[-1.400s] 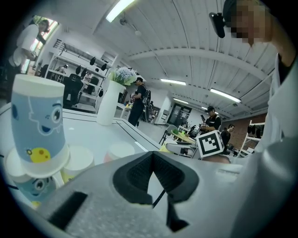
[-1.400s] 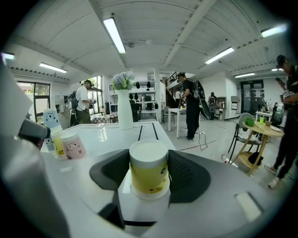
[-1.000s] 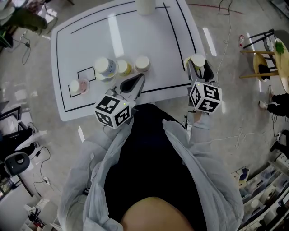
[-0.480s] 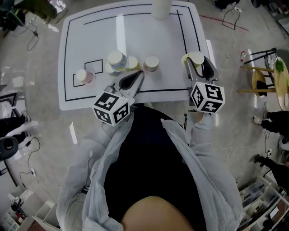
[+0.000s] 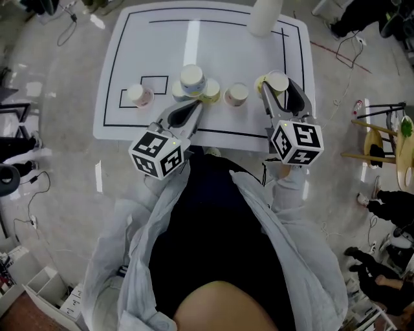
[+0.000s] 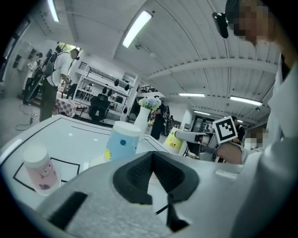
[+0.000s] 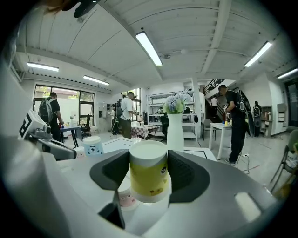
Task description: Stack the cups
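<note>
**Stacking under way:** a yellow cup is held between the fingers of the right gripper. It is clamped on opposite sides of its wall at about mid-height. It appears to be carried clear of the worktop, by the right edge and toward the near right corner.

The left gripper is seen over the middle of the near edge. Its fingers are brought together at the tips, with nothing between them.

A row of cups is left standing along the near edge:
- A pink cup is set inside a small marked box toward the left edge.
- A blue cup is raised above its neighbours and seemingly already seated on another cup.
- A second pink cup is just beside the held one.

A white vase is placed at the far edge.

The cups are judged to be light and thin-walled, so they could be dented by a hard squeeze. Their smooth, tapered sides may be let slip by a loose hold. A hold is best taken across the body near mid-height, as is done here, so that both ends are left free for seating one cup on another. Being so light, the standing cups could be tipped by a passing finger, and the raised blue cup most easily.
</note>
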Demonstrator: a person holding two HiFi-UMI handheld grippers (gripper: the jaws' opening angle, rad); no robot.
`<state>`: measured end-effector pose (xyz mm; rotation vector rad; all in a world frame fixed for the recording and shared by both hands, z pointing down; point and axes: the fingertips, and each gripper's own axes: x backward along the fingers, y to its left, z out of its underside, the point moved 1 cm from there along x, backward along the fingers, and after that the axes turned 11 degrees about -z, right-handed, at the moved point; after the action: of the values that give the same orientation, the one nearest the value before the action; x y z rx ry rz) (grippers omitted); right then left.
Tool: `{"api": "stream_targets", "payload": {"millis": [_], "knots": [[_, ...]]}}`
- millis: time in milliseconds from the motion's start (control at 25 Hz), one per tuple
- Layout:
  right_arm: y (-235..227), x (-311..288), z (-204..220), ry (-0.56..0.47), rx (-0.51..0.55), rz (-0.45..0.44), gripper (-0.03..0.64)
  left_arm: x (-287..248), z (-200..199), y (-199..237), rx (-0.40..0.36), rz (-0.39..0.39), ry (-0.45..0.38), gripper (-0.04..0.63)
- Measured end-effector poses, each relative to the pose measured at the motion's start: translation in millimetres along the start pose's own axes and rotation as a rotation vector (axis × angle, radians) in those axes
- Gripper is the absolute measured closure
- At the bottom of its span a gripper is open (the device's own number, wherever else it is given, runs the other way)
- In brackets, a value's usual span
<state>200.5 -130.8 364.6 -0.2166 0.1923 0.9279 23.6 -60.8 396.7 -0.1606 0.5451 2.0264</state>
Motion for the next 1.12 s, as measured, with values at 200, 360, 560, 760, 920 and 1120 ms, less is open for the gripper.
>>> {"api": "stream_targets", "payload": {"millis": [200,360,560,760,920,1120], "knots": [[27.6,-22.5,-11.6,-0.013,0.007,-0.088,0.353,14.8,-2.2,18.8,0.021,-0.062,-0.023,0.598],[50.1,-37.1,-16.1,-0.011,0.014,-0.146,0.353,24.5,-4.0,32.7,0.033,-0.098,-0.033,0.598],[69.8,-50.7,-14.9,-0.005,0.012,-0.187,0.353,32.5,-5.1,46.5,0.039,-0.124,-0.04,0.598],[83.1,-61.0,-5.4,0.019,0.018,-0.22,0.353,36.6,-3.5,59.7,0.05,-0.149,-0.037,0.598],[86.9,-66.6,2.1,0.03,0.026,-0.233,0.353,36.1,0.6,64.5,0.057,-0.155,-0.03,0.598],[90.1,-70.1,8.5,0.041,0.036,-0.241,0.353,35.4,4.2,64.8,0.061,-0.156,-0.021,0.598]]}}
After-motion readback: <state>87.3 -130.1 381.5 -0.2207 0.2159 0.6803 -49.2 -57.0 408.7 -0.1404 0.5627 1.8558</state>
